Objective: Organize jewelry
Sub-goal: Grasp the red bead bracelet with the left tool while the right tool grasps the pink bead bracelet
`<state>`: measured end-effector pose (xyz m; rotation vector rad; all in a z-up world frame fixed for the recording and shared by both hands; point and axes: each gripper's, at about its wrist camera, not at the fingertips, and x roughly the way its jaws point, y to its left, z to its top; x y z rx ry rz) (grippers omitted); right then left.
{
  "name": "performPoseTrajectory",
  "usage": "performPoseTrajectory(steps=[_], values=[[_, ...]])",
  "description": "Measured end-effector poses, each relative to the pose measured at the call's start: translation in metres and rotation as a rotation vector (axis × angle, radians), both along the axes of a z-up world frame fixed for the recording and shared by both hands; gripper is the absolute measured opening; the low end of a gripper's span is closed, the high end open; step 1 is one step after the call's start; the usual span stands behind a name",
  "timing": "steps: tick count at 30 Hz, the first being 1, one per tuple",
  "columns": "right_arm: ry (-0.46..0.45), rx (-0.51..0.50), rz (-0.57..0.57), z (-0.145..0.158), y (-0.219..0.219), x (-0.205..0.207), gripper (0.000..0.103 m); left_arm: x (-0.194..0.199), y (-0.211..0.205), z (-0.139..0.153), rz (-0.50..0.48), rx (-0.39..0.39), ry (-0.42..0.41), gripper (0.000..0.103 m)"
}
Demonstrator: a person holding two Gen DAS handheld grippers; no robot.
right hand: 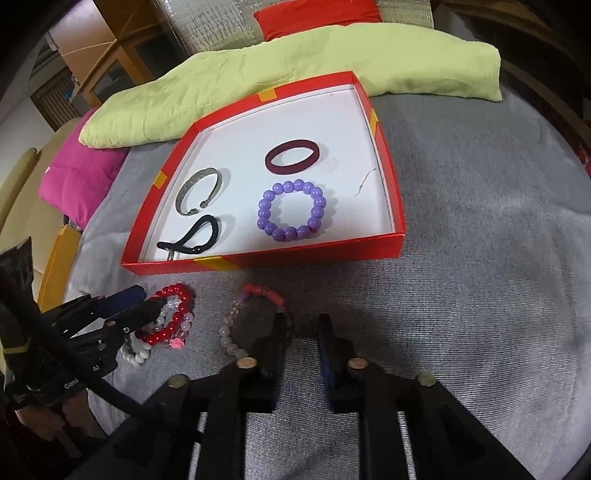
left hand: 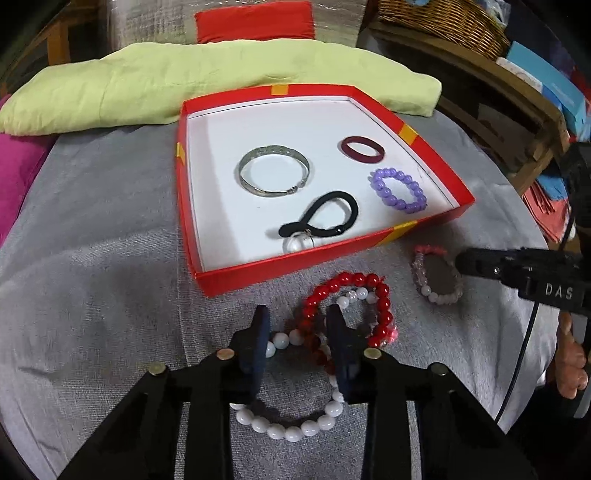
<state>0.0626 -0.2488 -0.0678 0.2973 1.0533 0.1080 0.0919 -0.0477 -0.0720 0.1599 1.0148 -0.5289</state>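
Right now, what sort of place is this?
Probably a home living room or bedroom: a grey cloth covers the work surface, cushions lie behind the red box, and a wicker basket sits on wooden shelving.

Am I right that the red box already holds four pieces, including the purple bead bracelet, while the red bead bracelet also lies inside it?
Not quite: the red bead bracelet lies outside the red box, on the grey cloth by the left claw, as the left wrist view shows. The purple bead bracelet is indeed among four pieces inside.
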Motion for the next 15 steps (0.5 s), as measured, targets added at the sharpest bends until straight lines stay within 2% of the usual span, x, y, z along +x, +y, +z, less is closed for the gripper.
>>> performPoseTrajectory(steps=[8,15], values=[[-0.008,-0.014,0.020,-0.001,0.012,0.005,0.024,-0.008,0.002,-0.001,-0.064,0.018,0.034,0.032],[-0.048,-0.130,0.081,-0.004,0.031,0.003,0.025,-0.003,0.000,-0.001,-0.058,0.014,0.018,0.035]])
